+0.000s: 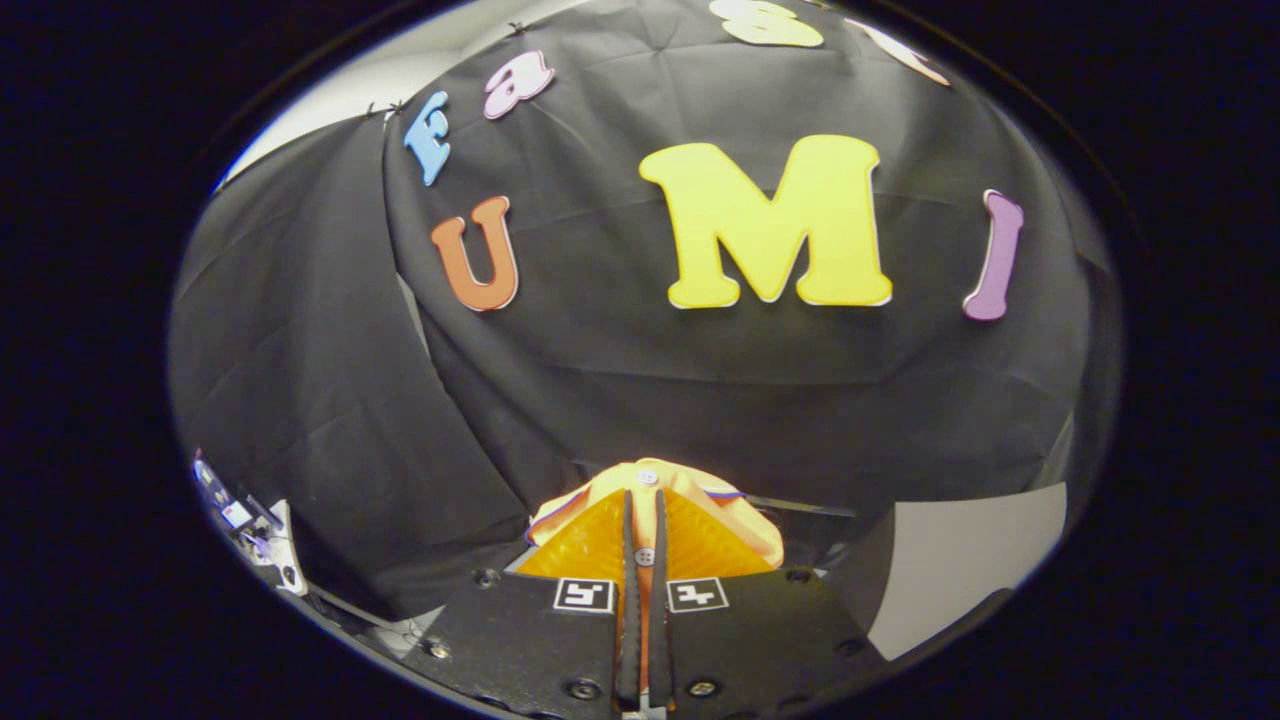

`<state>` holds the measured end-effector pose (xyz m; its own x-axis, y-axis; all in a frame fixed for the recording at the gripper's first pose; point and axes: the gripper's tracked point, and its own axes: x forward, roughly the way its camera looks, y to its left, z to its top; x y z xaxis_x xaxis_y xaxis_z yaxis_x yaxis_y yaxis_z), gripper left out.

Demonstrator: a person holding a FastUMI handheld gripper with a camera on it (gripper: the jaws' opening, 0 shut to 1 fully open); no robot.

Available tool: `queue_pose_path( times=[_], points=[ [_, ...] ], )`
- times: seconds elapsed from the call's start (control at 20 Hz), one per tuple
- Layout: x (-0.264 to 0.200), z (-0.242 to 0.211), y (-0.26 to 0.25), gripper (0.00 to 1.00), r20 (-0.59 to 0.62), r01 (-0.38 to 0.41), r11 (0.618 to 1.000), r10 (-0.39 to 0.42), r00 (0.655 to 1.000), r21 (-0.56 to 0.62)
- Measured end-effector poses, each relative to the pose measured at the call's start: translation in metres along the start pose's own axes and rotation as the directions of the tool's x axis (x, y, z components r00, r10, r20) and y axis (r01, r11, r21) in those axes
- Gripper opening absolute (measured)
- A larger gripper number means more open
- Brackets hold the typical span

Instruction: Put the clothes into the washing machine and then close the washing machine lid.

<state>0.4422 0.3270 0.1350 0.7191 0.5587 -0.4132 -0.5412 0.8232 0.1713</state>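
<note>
My gripper (643,498) is shut on a small yellow-orange garment (760,538) with buttons and a thin striped trim. The cloth is pinched between the two fingers (590,545) and bulges out past their tips and to the right side. It hangs in the air in front of the black cloth wall. The fingers stand close together with only the fabric between them.
The booth's black cloth wall (640,380) stands straight ahead and to the left. A white device with small parts (262,540) sits low on the left. A pale flat surface (970,560) lies low on the right.
</note>
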Motion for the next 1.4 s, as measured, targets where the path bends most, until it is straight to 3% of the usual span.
queue_pose_path(
  times=[0.5,1.4],
  points=[
    [0.073,-0.07,0.01,0.07,-0.116,0.014,1.0,-0.012,0.993,0.015],
    [0.198,-0.264,-0.038,0.07,-0.336,0.202,0.97,-0.147,0.93,0.135]
  ],
)
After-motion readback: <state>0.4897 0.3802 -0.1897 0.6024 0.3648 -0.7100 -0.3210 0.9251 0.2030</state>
